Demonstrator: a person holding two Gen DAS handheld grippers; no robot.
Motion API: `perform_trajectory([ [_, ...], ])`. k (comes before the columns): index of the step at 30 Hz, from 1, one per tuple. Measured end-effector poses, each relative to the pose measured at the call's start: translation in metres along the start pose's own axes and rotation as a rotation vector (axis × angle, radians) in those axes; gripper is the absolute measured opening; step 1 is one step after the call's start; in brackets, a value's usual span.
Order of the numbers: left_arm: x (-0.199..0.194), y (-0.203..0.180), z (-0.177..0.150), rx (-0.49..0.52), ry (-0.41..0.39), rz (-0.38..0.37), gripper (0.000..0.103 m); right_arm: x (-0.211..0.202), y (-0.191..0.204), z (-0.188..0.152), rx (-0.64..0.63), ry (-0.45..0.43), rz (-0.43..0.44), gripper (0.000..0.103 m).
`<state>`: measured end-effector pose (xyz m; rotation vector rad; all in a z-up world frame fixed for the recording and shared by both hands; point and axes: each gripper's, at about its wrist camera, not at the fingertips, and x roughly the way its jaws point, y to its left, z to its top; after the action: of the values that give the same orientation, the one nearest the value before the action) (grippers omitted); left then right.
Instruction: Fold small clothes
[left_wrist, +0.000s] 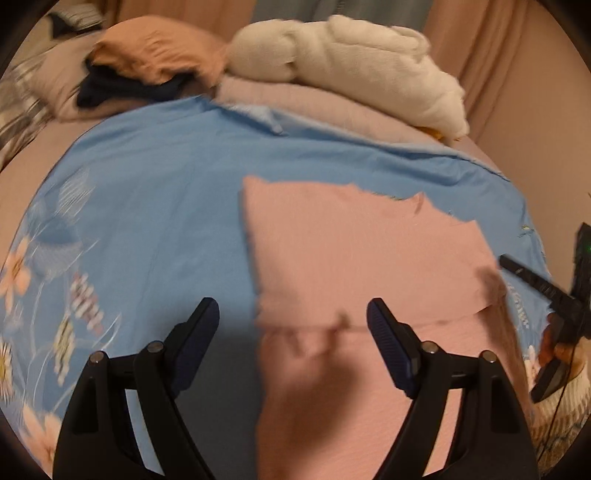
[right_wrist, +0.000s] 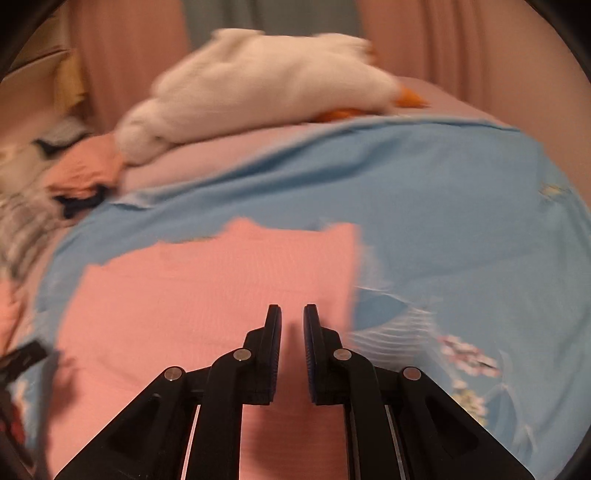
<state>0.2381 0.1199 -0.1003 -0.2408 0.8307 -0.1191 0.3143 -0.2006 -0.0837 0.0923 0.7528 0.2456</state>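
A pink garment (left_wrist: 362, 258) lies flat on the blue floral bedsheet (left_wrist: 155, 206), with a folded flap over its lower part. My left gripper (left_wrist: 291, 314) is open and empty, its fingers straddling the garment's left edge just above it. The right gripper (left_wrist: 532, 284) shows at the right edge of the left wrist view, near the garment's right corner. In the right wrist view the pink garment (right_wrist: 207, 295) fills the lower left. My right gripper (right_wrist: 292, 314) hovers over its right part, jaws a narrow gap apart with nothing between them.
A white plush duck (left_wrist: 354, 62) lies on a pale pink blanket (left_wrist: 303, 99) at the back of the bed. An orange cloth (left_wrist: 155, 51) and dark clothes (left_wrist: 122, 88) sit at the back left. Pink curtains (right_wrist: 461, 44) hang behind. The blue sheet (right_wrist: 461, 221) spreads right.
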Motion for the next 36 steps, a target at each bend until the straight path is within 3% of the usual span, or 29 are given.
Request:
perform_trajectory([
  [2, 0.01, -0.011, 0.008, 0.039, -0.003, -0.015, 0.063, 0.012, 0.012, 0.001, -0.053, 0.035, 0.033, 0.01],
  [3, 0.018, -0.016, 0.011, 0.061, 0.008, -0.021, 0.048, 0.019, 0.017, -0.001, -0.087, 0.056, 0.017, 0.01],
  [4, 0.028, -0.019, 0.012, 0.079, 0.032, -0.016, 0.04, 0.026, 0.019, -0.003, -0.112, 0.078, -0.001, 0.01],
  [5, 0.036, -0.02, 0.012, 0.086, 0.053, -0.008, 0.04, 0.035, 0.017, -0.005, -0.118, 0.1, -0.024, 0.01],
  [8, 0.066, -0.011, 0.007, 0.077, 0.129, 0.023, 0.041, 0.052, -0.003, -0.01, -0.063, 0.145, -0.049, 0.008],
  [14, 0.052, -0.006, 0.004, 0.063, 0.121, 0.013, 0.042, 0.045, -0.023, -0.01, 0.018, 0.15, 0.014, 0.008],
  [16, 0.035, -0.001, -0.003, 0.032, 0.118, -0.013, 0.055, 0.027, -0.025, -0.015, 0.051, 0.147, 0.016, 0.009],
  [17, 0.026, 0.002, -0.008, 0.022, 0.111, -0.018, 0.062, 0.016, -0.028, -0.018, 0.063, 0.137, 0.02, 0.016],
  [18, 0.012, 0.007, -0.016, 0.007, 0.102, -0.011, 0.074, 0.0, -0.028, -0.026, 0.071, 0.125, 0.024, 0.029],
  [19, 0.003, 0.011, -0.023, -0.005, 0.095, -0.012, 0.077, -0.013, -0.031, -0.032, 0.079, 0.114, 0.028, 0.036],
  [20, -0.006, 0.016, -0.031, -0.021, 0.098, -0.02, 0.077, -0.028, -0.035, -0.041, 0.096, 0.1, 0.03, 0.047],
  [21, -0.012, 0.021, -0.037, -0.037, 0.106, -0.029, 0.077, -0.042, -0.04, -0.05, 0.114, 0.09, 0.031, 0.049],
  [31, -0.068, 0.042, -0.121, -0.196, 0.209, -0.175, 0.077, -0.115, -0.072, -0.126, 0.279, 0.151, 0.064, 0.049],
  [36, -0.085, 0.043, -0.146, -0.262, 0.223, -0.29, 0.077, -0.12, -0.087, -0.161, 0.399, 0.224, 0.187, 0.049],
])
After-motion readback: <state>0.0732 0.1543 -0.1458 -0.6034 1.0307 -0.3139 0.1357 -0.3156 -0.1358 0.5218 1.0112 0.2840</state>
